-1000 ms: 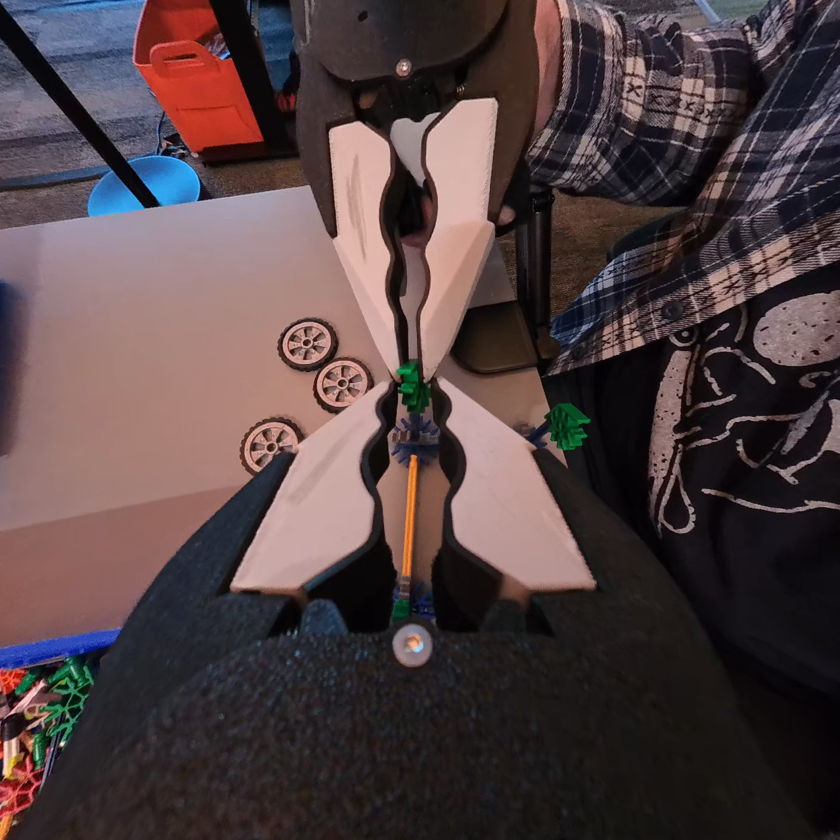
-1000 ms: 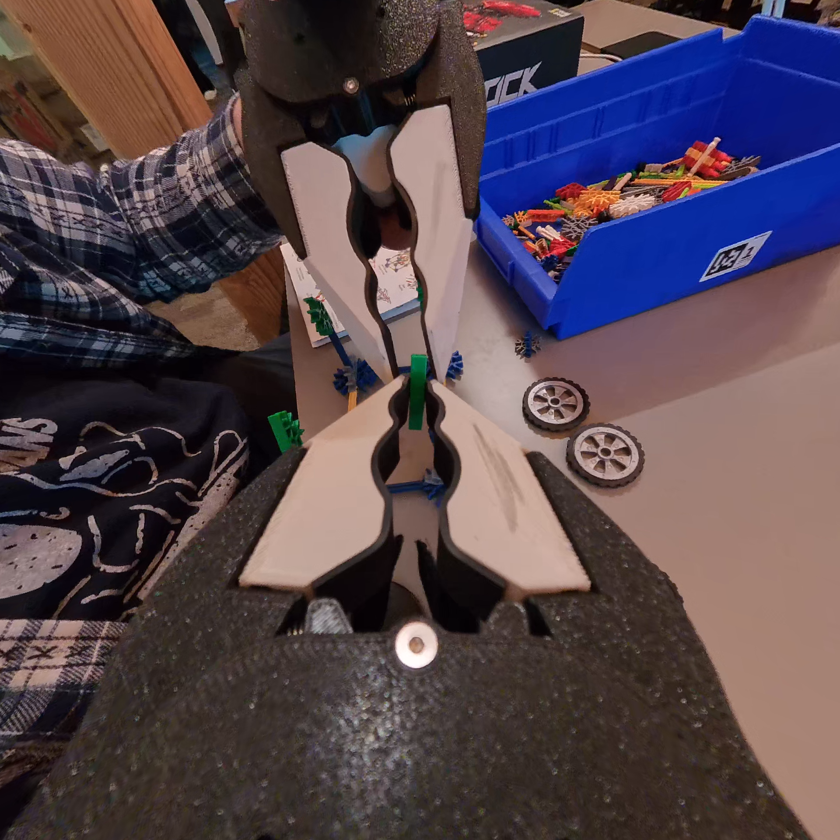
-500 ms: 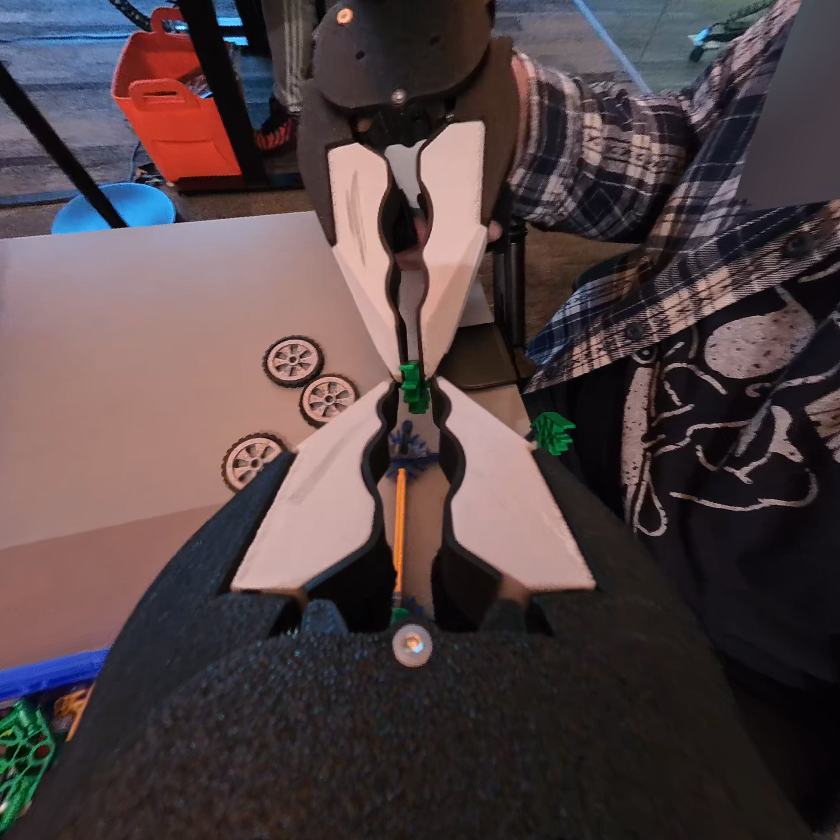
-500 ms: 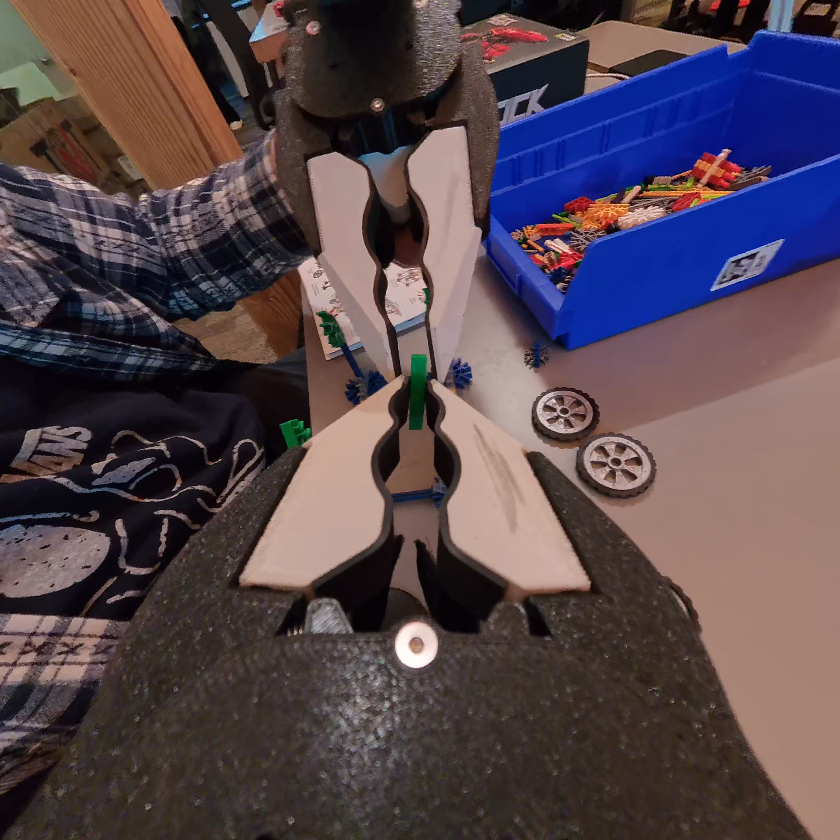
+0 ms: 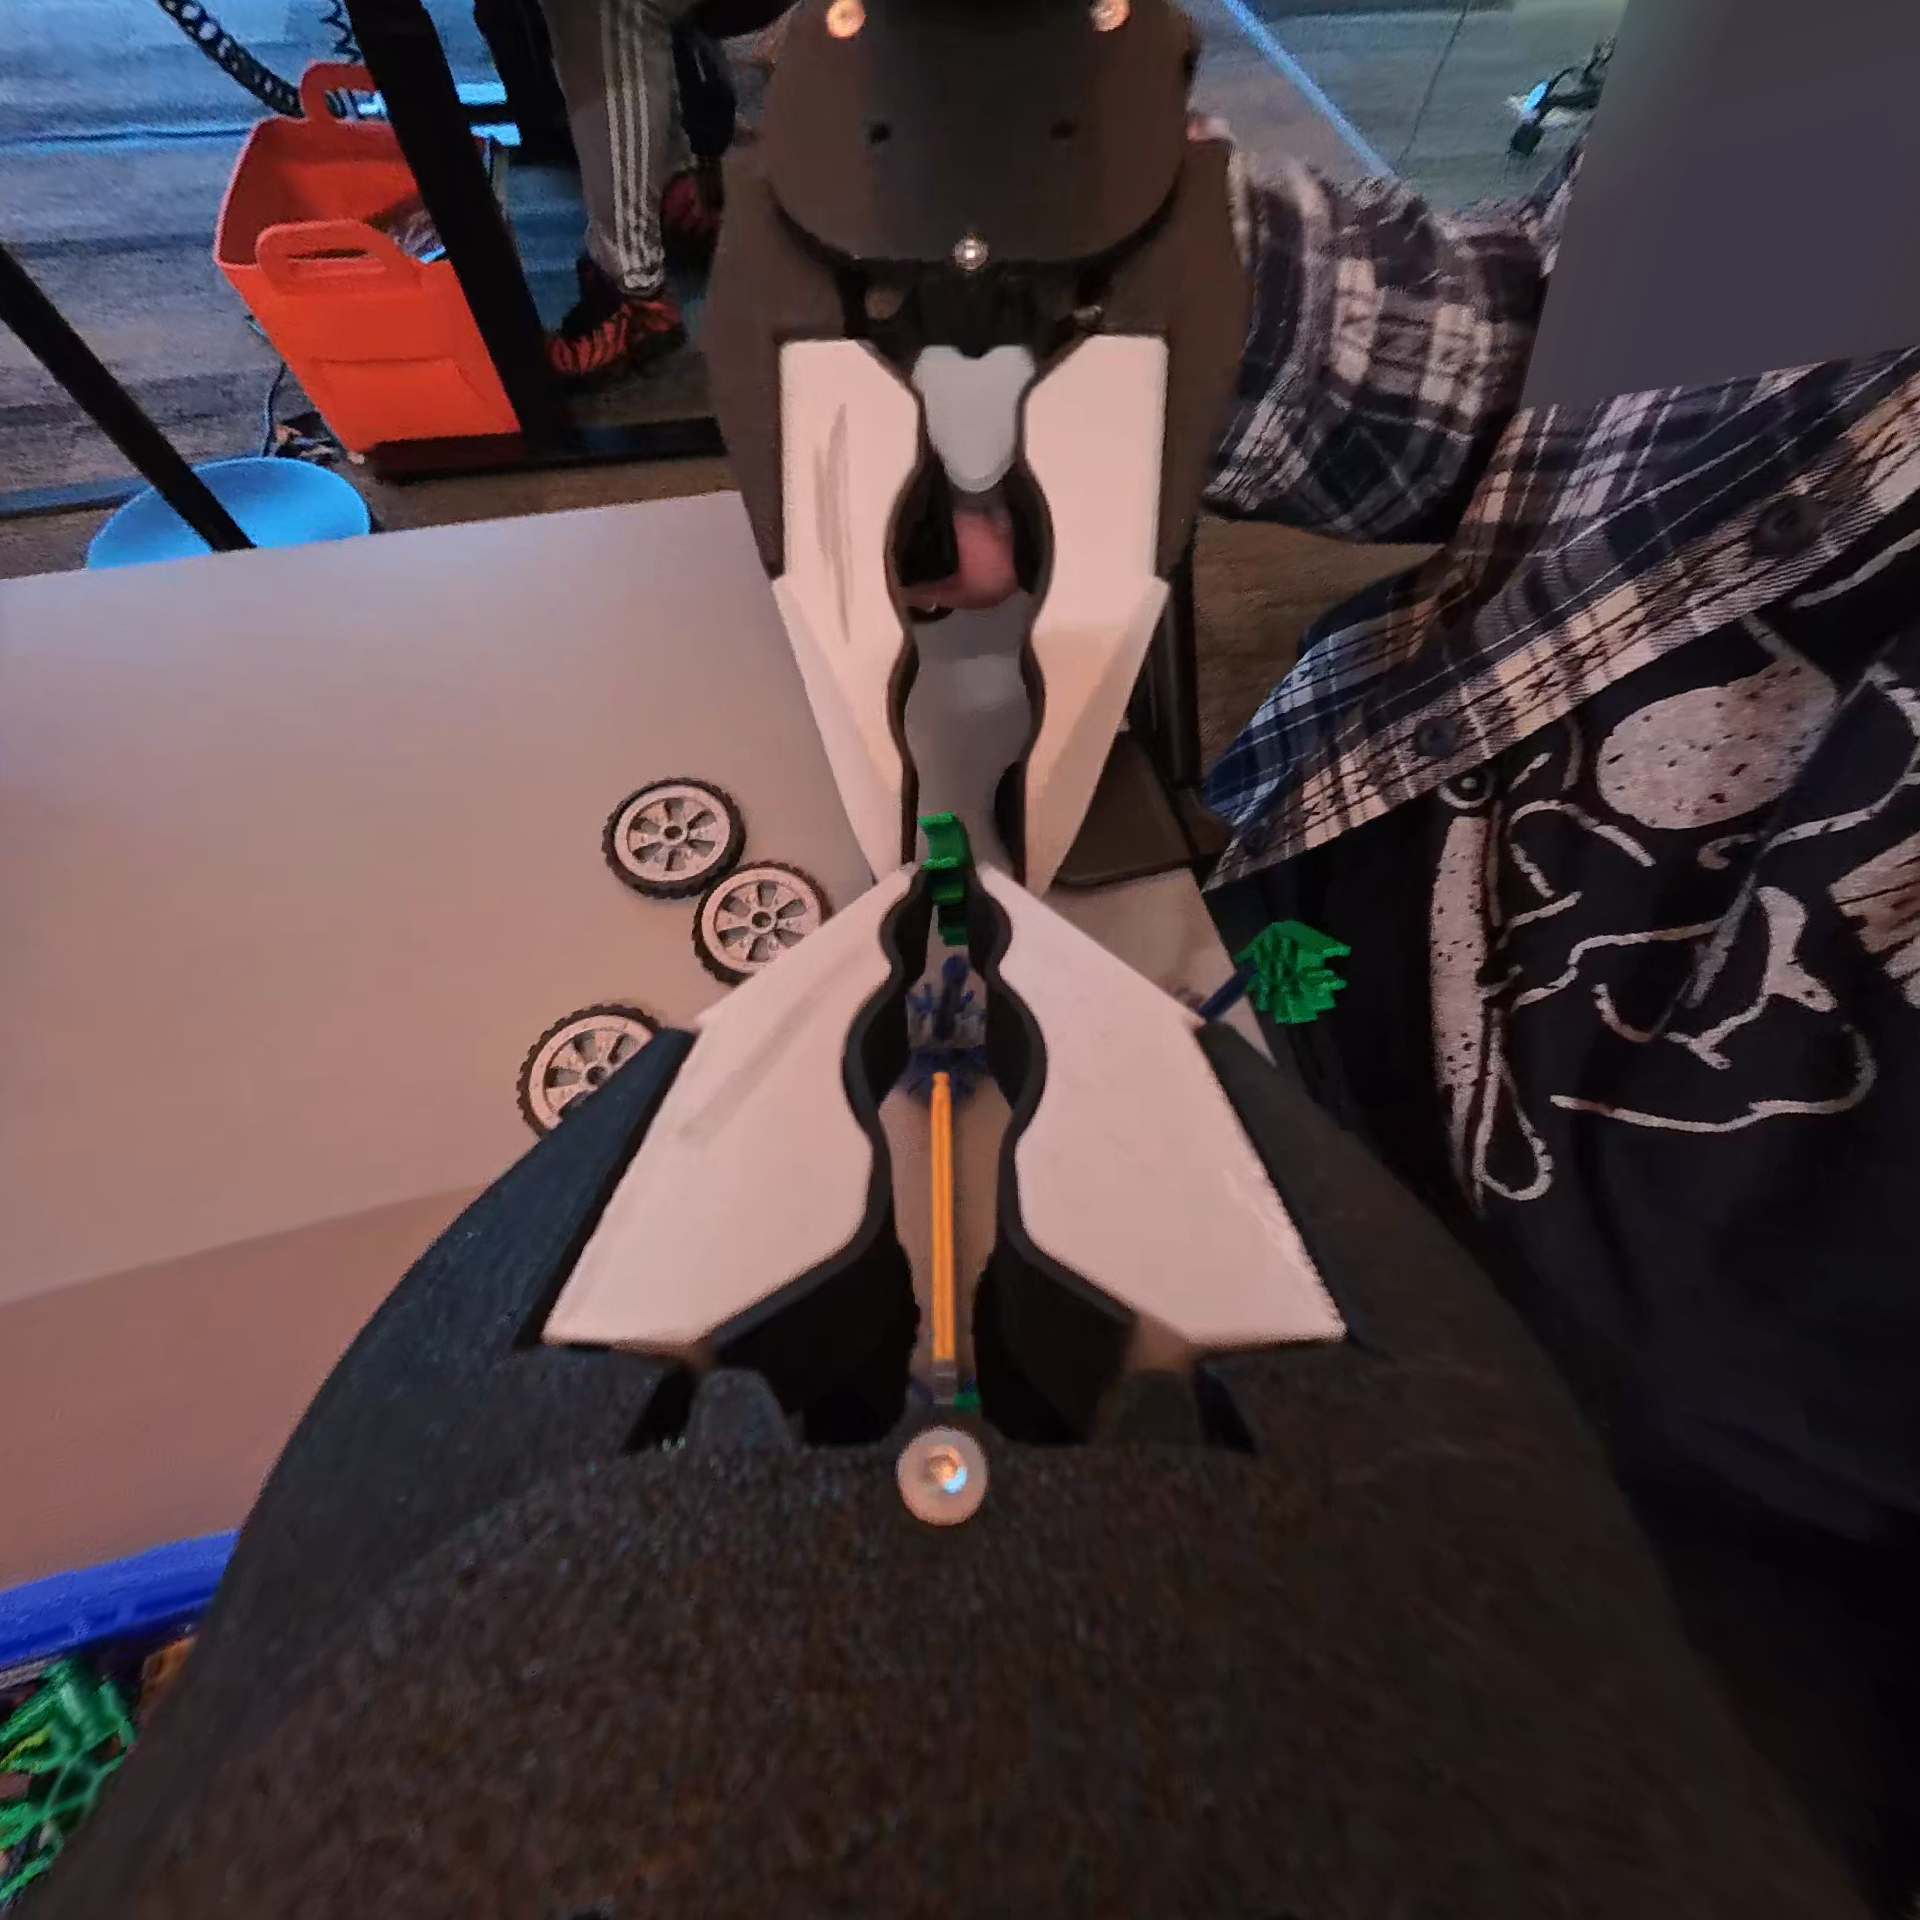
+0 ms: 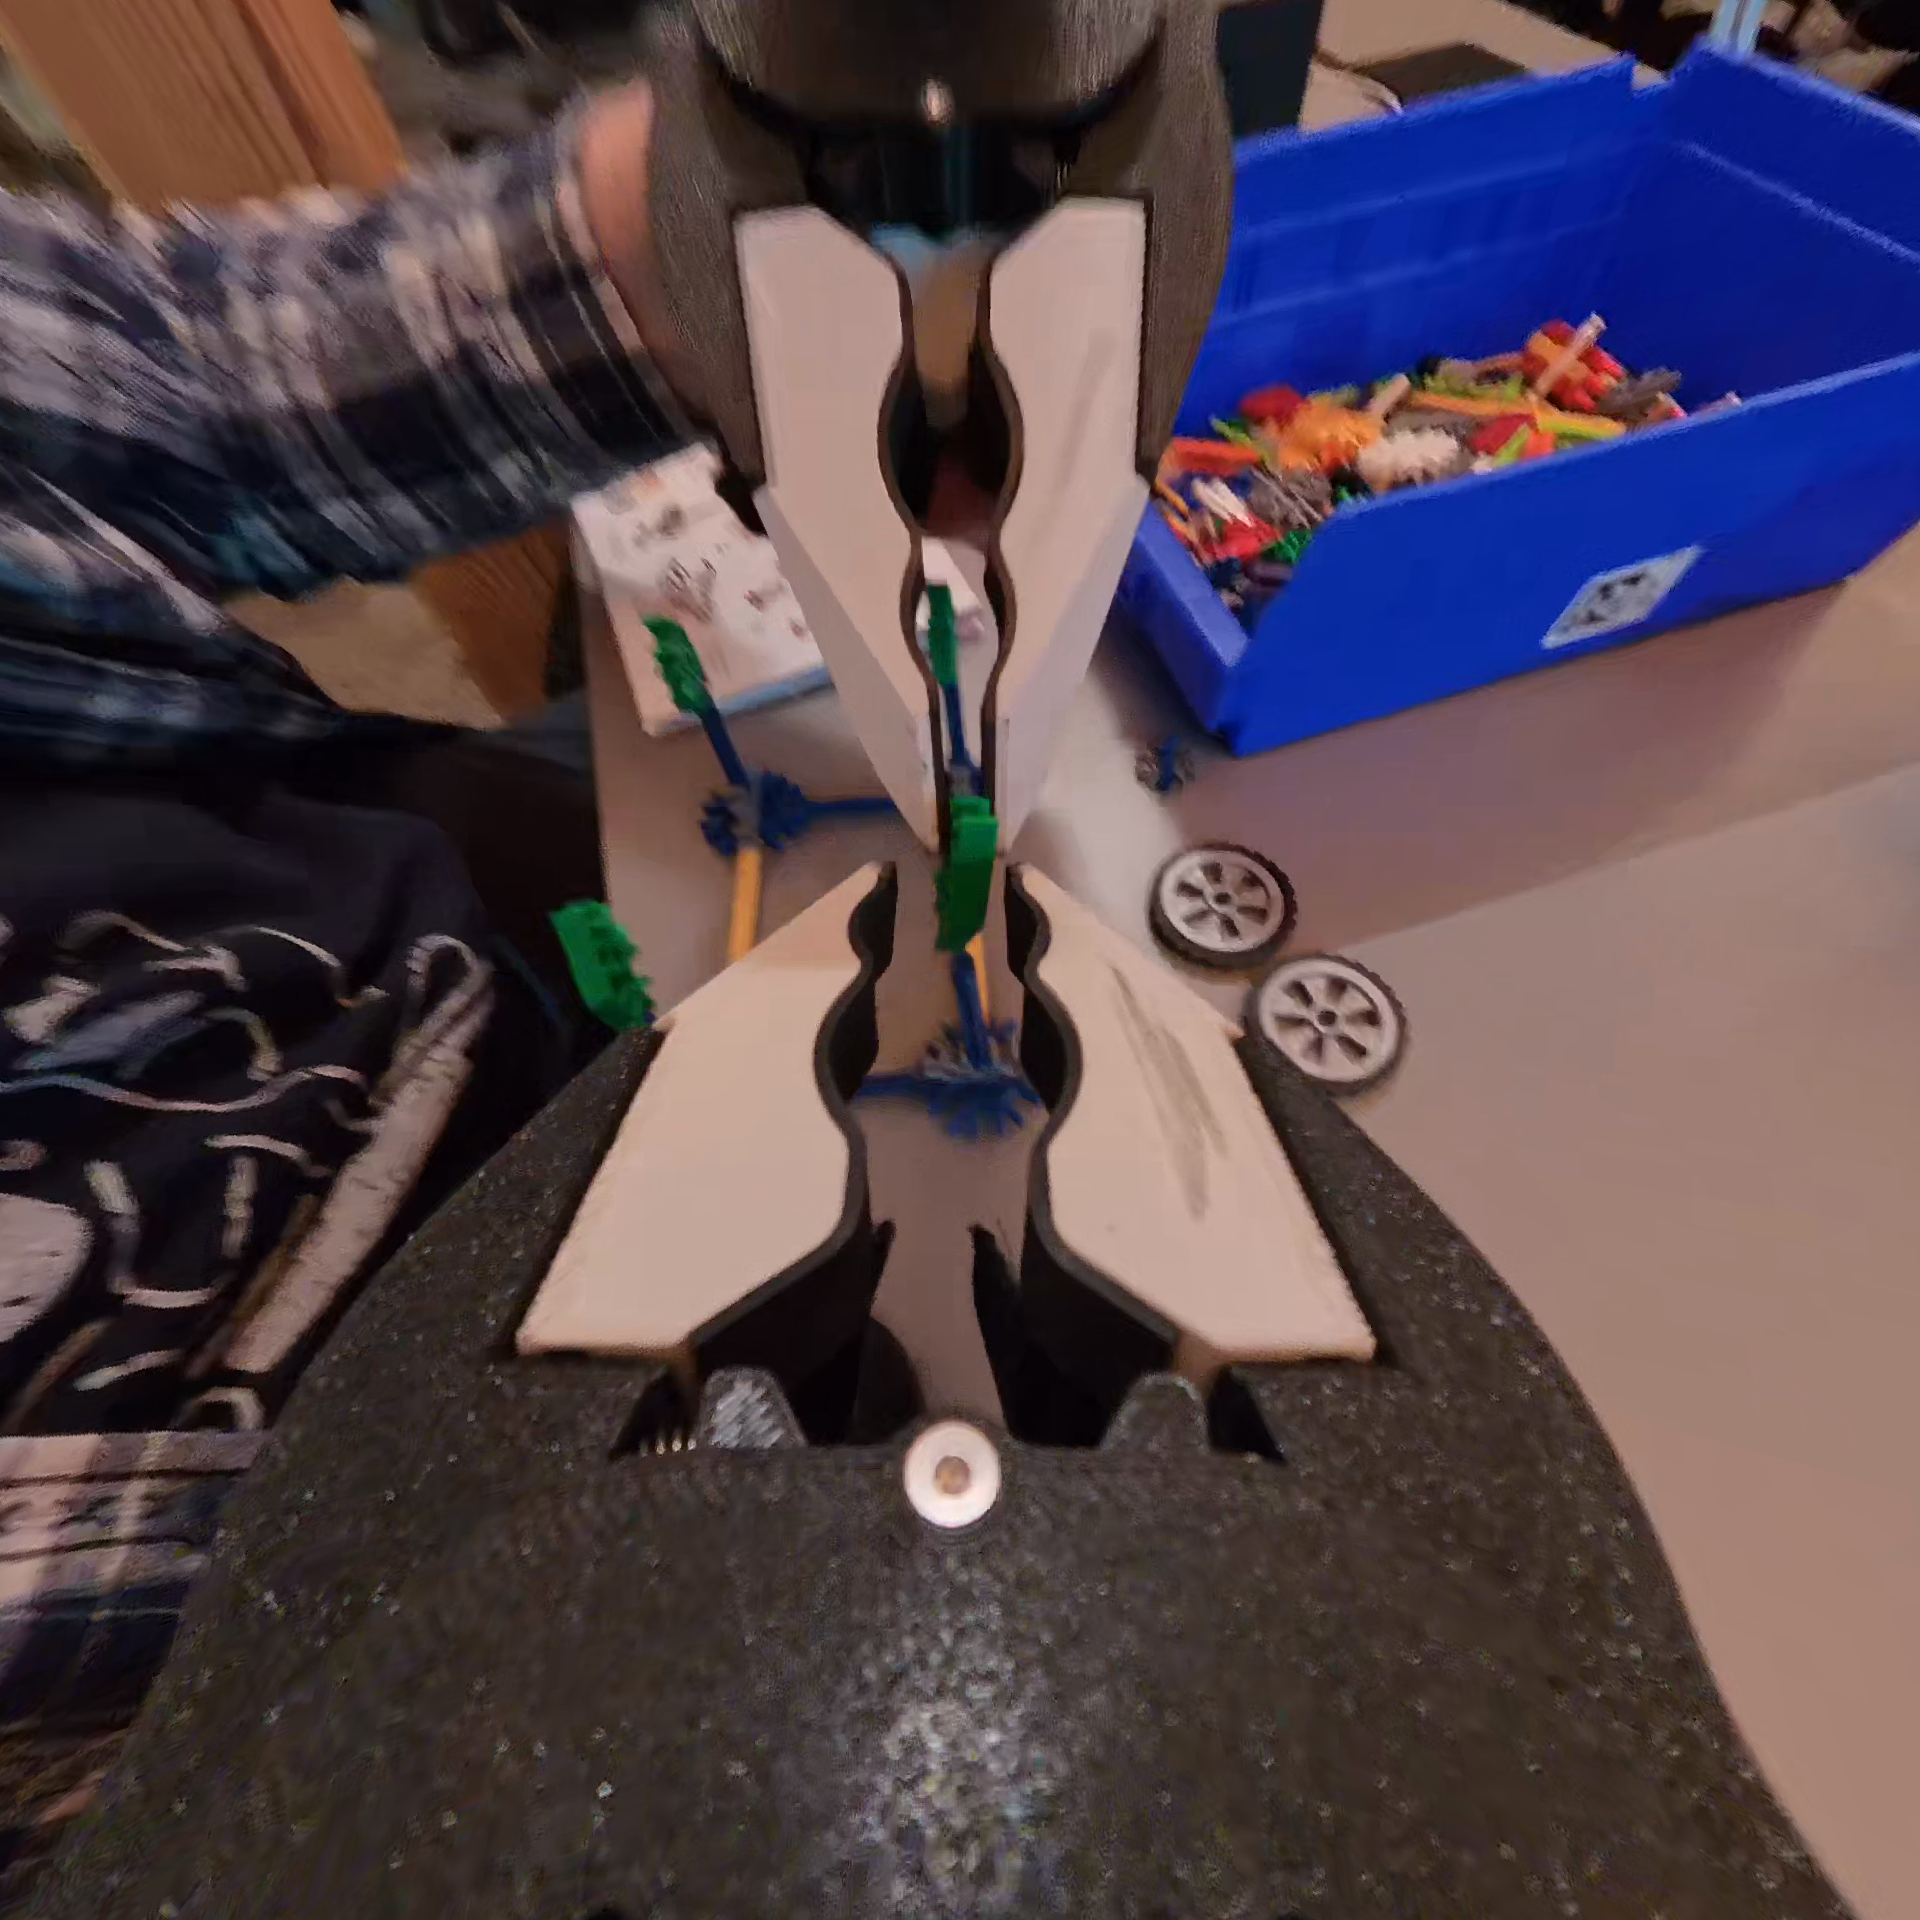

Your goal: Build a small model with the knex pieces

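A small rod-and-connector frame hangs just above the grey table (image 5: 312,779). It has blue snowflake connectors (image 6: 977,1091), yellow rods (image 5: 940,1216) and green connectors (image 6: 675,665). My left gripper (image 5: 945,883) is shut on the green connector (image 5: 943,857) at the frame's near end. It also shows in the right wrist view (image 6: 961,826), pinching that green connector (image 6: 966,873). My right gripper (image 6: 954,878) faces it tip to tip. Its jaws are open, with the green connector in the gap and neither finger touching it. It also shows in the left wrist view (image 5: 961,868).
Three grey wheels (image 5: 673,836) lie on the table beside the grippers. A blue bin (image 6: 1455,623) of mixed parts stands at the back, with a loose blue connector (image 6: 1169,764) in front. An instruction booklet (image 6: 675,582) lies behind the frame. A person in a plaid shirt (image 5: 1558,623) sits close. An orange bin (image 5: 353,312) stands on the floor. Less than 4 cm separates the two grippers' tips.
My right gripper has opened and let go of the green connector, which it pinched before. The left gripper still holds that connector. Both views have tilted a little.
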{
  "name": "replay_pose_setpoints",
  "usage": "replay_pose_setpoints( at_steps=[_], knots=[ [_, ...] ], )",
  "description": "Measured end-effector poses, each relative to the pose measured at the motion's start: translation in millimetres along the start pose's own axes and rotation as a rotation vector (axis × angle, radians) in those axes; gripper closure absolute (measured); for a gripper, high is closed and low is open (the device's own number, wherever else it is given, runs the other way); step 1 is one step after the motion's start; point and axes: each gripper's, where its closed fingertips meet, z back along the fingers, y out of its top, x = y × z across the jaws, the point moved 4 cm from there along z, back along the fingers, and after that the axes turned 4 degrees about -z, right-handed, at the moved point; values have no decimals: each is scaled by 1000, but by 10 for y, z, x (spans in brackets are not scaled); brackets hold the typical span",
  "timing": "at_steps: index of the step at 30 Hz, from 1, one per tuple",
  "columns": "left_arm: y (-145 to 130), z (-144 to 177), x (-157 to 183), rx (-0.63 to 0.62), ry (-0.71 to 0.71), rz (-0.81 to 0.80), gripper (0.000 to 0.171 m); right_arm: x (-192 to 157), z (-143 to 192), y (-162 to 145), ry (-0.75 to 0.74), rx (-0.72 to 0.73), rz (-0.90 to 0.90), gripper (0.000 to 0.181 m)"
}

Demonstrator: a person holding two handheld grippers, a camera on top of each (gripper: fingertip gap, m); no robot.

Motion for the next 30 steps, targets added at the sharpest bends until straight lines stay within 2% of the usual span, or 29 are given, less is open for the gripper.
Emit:
replay_pose_setpoints(
  at_steps=[7,13,20,30],
  knots=[
    [-109,-46,-23,-59,35,-41,168,78,-142,-239,-154,-164,104,152],
    [-181,-118,-28,-96,30,-54,167,63,-248,-343,-147,-214,111,152],
    [-182,-108,-29,-55,3,-41,168,61,-262,-336,-138,-205,103,166],
    [-193,-122,-26,-11,-35,-34,167,81,-271,-345,-138,-205,96,172]
  ],
)
